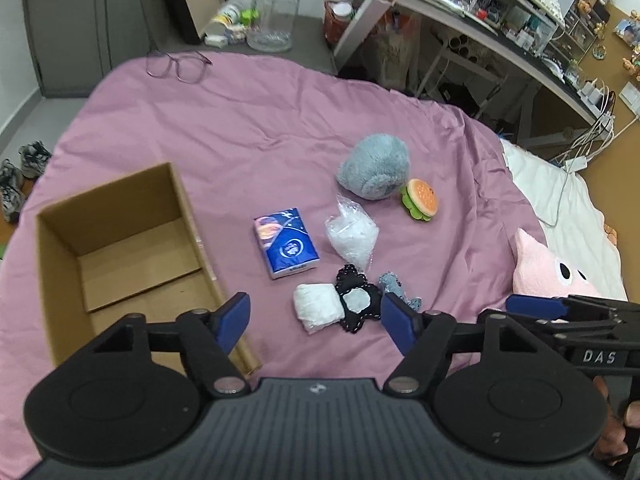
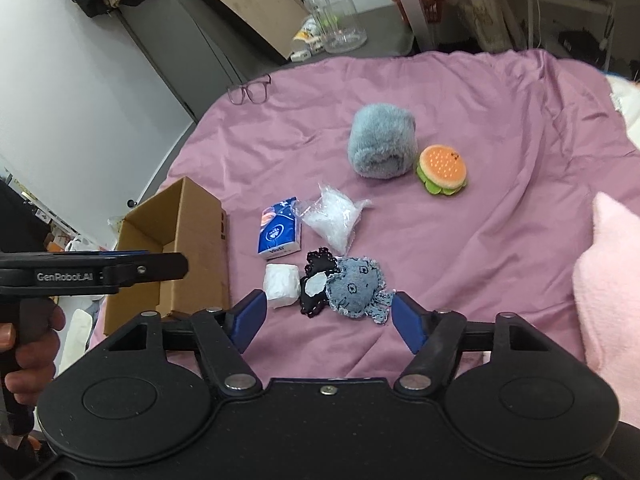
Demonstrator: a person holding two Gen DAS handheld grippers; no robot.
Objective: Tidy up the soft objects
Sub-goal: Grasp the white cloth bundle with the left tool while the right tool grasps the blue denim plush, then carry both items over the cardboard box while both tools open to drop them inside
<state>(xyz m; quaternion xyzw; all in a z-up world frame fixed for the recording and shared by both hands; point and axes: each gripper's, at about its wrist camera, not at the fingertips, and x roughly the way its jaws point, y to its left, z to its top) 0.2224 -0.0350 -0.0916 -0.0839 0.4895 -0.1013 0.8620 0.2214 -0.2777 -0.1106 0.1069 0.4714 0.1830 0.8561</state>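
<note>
**A:** Right wrist view puts the denim plush [image 2: 354, 290] just ahead of our right gripper [image 2: 325, 322], at twelve o'clock, with both blue pads spread wide and nothing between them. It lies on the pink bedspread [image 2: 460, 240], touching the black lace piece [image 2: 316, 286] at its nine o'clock, and the white wad [image 2: 282, 285] sits just beyond that.

**B:** So the worry is the cluster. If we close on the denim plush from here, a finger could catch the lace piece too and drag both, or nudge the wad away.

**A:** Agreed, we judge that the likeliest slip. Our left gripper [image 1: 316, 316] is also released, jaws wide, hanging over the white wad and lace piece, so both tools point at the same small patch and could bump each other.

**B:** Farther out at twelve o'clock we see the tissue pack [image 1: 286, 242] and the clear plastic bag [image 1: 352, 236], then the grey fluffy roll [image 1: 374, 168] touching the burger toy [image 1: 420, 199].

**A:** The bag looks slippery and limp; a pinch on a loose corner may let it slide out. The cardboard box [image 1: 120, 216] sits at ten o'clock from the left gripper, open and holding nothing we can see.

**B:** Its near wall is close, so a low carry could clip it and shove the box along the cloth.
</note>
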